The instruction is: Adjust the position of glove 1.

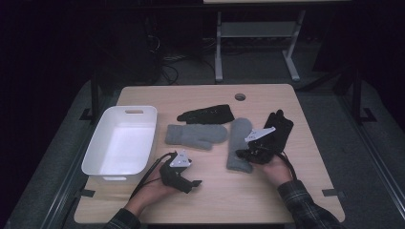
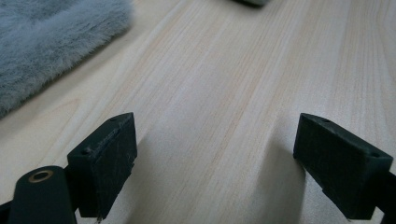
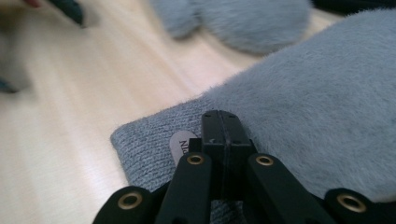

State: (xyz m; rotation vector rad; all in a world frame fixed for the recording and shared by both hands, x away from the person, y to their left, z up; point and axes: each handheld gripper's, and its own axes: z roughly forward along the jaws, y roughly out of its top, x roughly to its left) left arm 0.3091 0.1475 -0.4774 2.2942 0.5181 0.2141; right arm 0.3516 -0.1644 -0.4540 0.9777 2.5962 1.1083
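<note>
Resting over the knit cuff of the upright grey mitten [image 1: 238,145], the right tongs [image 3: 219,122] are pressed together; whether fabric is caught between them cannot be told. Left tongs [image 2: 215,163] stand spread above bare worktop [image 1: 215,195], near a second grey mitten [image 1: 196,135] lying crosswise.

Room dim; light falls mostly on the table [image 1: 210,191], a pale wood-grain top with a round cable hole [image 1: 240,97] near its far edge. Floor [image 1: 258,67] beyond is grey and dark. A second desk's white frame [image 1: 258,33] stands behind, 2 legs visible, with loose cables [image 1: 167,62] on the floor left of it. Side areas too dark to read.
</note>
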